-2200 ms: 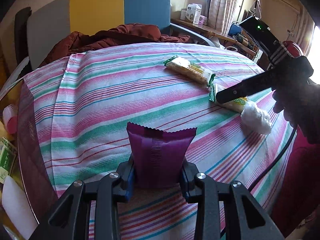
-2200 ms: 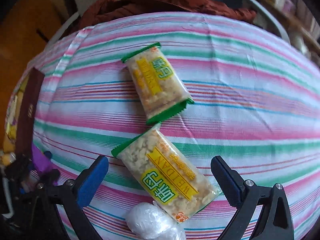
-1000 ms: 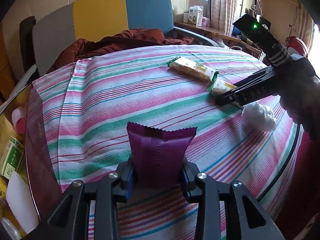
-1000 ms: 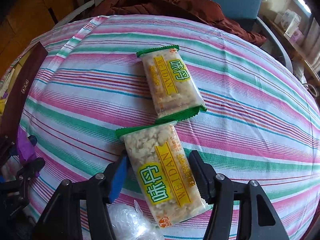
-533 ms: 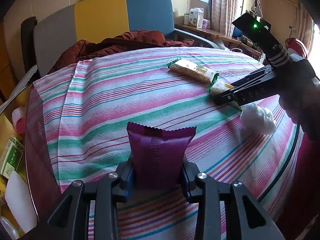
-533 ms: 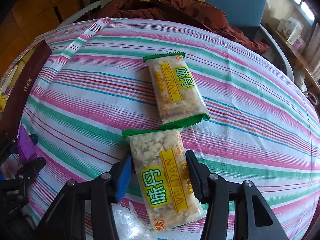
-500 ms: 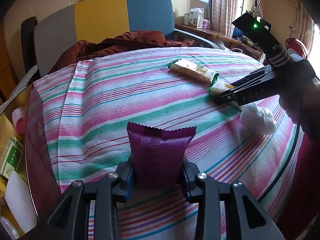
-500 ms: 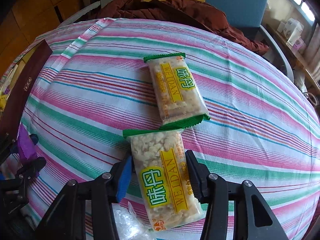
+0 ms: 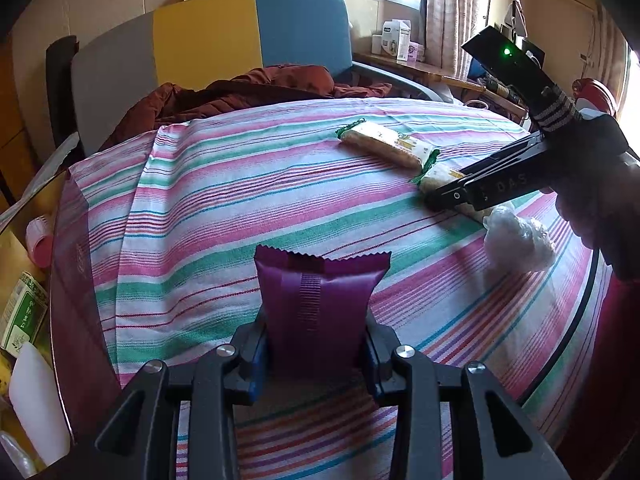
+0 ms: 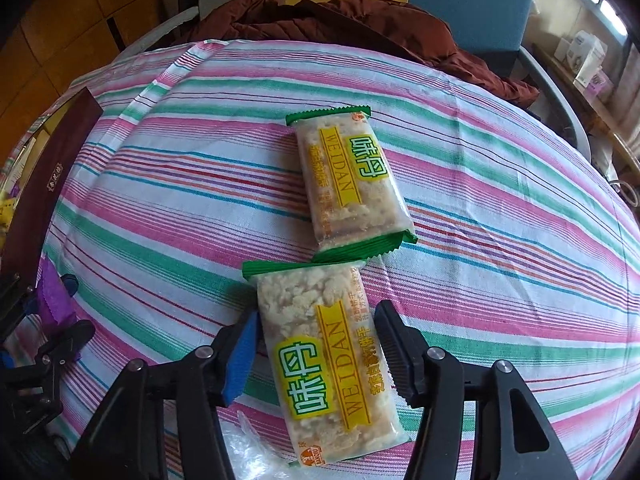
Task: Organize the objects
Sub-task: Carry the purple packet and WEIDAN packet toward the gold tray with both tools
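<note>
Lowered around the near cracker packet (image 10: 328, 364) since earlier, the right gripper (image 10: 316, 348) is just opening its jaws again, pads barely clear of it. The left gripper (image 9: 316, 356) is pinching the purple packet (image 9: 316, 304) above the striped tablecloth (image 9: 224, 200).

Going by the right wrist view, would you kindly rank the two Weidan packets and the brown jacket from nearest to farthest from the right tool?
1. Near Weidan packet, between the right tool's fingers.
2. Far Weidan packet, just beyond, mid-table.
3. Brown jacket, past the table's far edge.
</note>
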`<state>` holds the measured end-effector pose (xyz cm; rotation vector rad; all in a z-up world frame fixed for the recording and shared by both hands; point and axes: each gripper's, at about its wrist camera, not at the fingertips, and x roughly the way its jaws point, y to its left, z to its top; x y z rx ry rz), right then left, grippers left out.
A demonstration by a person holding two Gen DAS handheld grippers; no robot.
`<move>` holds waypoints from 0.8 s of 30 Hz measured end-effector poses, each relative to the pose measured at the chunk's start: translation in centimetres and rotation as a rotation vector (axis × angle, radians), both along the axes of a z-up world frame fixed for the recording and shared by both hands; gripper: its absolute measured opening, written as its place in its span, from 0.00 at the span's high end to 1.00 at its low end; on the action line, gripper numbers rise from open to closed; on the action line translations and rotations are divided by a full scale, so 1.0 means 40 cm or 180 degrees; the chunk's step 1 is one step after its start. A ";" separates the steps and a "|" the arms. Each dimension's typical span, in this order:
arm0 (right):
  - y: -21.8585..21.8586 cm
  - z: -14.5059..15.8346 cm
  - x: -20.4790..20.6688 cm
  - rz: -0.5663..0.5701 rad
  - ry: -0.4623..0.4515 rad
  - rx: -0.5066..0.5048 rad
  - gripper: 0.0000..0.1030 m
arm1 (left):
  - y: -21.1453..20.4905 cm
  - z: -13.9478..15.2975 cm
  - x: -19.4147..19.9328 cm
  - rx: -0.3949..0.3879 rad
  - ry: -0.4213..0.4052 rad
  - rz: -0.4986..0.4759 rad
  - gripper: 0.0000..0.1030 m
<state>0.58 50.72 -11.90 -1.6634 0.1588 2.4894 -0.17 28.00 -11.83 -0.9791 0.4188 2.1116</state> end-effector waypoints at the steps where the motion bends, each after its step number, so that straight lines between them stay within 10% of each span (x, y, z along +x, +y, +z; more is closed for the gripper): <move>1: 0.000 0.000 0.000 0.0000 -0.0003 -0.0006 0.43 | 0.000 0.000 -0.001 -0.0003 -0.0003 0.0004 0.63; 24: -0.013 0.001 0.002 0.0053 -0.0006 0.0020 0.46 | 0.013 0.004 -0.004 -0.0104 -0.0010 0.0045 0.62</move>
